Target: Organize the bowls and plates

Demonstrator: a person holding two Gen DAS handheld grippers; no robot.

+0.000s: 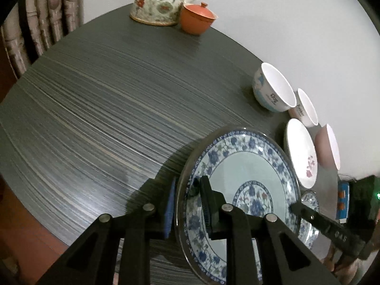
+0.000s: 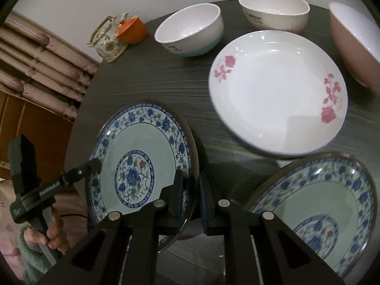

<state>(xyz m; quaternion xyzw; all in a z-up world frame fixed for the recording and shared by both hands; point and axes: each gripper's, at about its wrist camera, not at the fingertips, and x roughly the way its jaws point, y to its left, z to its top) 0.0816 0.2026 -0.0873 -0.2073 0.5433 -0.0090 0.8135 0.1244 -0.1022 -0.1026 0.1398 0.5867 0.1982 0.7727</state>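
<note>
The blue floral plate (image 1: 239, 180) is round, with a pale celadon well, a small ring of blue blossoms and 1 red bud at its centre, and a broad white border crowded with blue flowers; its edge looks glassy and thin. It is tilted up off the dark wood-grain table (image 1: 99, 109), pinched at 2 opposite points of its rim. The left gripper (image 1: 190, 204) is clamped on one edge, a blue pad behind the rim and a black finger across the patterned face. The right gripper (image 2: 191, 194) is clenched on the other edge in the same way. A second plate of the same pattern (image 2: 330, 213) lies low at the right of the right wrist view. Beyond sit a white plate with pink roses (image 2: 277, 90), a white bowl with a teal base (image 2: 192, 32), a white bowl with lettering (image 2: 273, 11) and a pink bowl (image 2: 353, 45). A flowered teapot (image 1: 158, 2) and an orange lidded cup (image 1: 197, 19) stand at the far edge.
</note>
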